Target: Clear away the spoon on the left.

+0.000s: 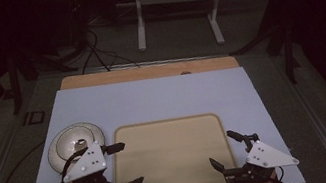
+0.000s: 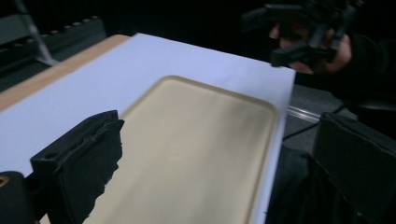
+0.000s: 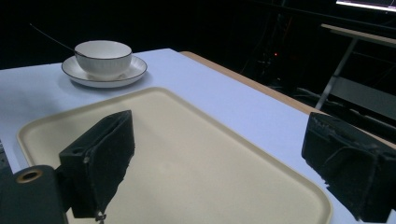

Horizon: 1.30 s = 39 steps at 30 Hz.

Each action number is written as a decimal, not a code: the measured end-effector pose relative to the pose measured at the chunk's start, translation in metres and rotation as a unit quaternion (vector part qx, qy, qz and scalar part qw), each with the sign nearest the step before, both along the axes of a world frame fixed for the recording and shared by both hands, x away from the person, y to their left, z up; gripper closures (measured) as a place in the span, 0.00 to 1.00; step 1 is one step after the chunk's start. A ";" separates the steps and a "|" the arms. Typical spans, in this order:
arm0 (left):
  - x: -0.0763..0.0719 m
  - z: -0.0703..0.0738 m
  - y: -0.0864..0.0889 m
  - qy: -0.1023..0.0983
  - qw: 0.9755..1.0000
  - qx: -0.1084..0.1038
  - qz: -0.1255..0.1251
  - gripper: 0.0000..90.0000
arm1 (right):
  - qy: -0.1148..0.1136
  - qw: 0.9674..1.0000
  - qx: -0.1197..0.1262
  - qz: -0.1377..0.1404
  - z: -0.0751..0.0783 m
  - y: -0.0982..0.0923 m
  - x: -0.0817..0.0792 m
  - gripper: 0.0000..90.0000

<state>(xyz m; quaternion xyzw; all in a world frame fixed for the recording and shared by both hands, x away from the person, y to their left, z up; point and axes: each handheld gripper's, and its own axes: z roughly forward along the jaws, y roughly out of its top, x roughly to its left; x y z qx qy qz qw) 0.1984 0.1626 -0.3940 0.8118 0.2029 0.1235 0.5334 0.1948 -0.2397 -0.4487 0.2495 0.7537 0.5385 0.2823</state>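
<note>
Where room falls dark, white table [image 1: 152,98], bare cream tray [image 1: 172,156].

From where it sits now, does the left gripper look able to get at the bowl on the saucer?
Probably yes. The left gripper is open beside the bowl, which stands on its saucer just left of the tray. Nothing stands between them, though the jaws face the tray and would need turning.

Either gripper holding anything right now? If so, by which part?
Nothing held. Left gripper and right gripper are both open over the tray.
</note>
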 end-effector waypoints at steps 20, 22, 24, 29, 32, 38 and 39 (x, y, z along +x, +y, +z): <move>0.008 0.006 0.084 0.020 0.986 -0.027 0.164 0.17 | 0.002 1.000 -0.003 0.004 -0.001 0.001 0.001 0.11; 0.008 0.003 0.095 0.030 0.981 -0.023 0.188 0.18 | 0.003 1.000 -0.005 0.004 -0.002 0.001 0.001 0.11; 0.006 -0.001 0.104 0.039 0.977 -0.023 0.207 0.22 | 0.004 1.000 -0.006 0.004 -0.002 0.002 0.001 0.11; 0.001 -0.016 0.121 0.078 0.960 -0.009 0.270 0.30 | 0.006 1.000 -0.007 0.005 -0.002 0.002 0.001 0.11; -0.002 -0.027 0.128 0.107 0.948 -0.006 0.299 0.36 | 0.007 1.000 -0.009 0.006 -0.003 0.003 0.001 0.11; -0.003 -0.045 0.138 0.157 0.929 -0.014 0.335 0.41 | 0.009 1.000 -0.012 0.005 -0.004 0.004 0.002 0.11; -0.003 -0.048 0.140 0.165 0.927 -0.020 0.337 0.42 | 0.009 1.000 -0.012 0.005 -0.004 0.004 0.002 0.11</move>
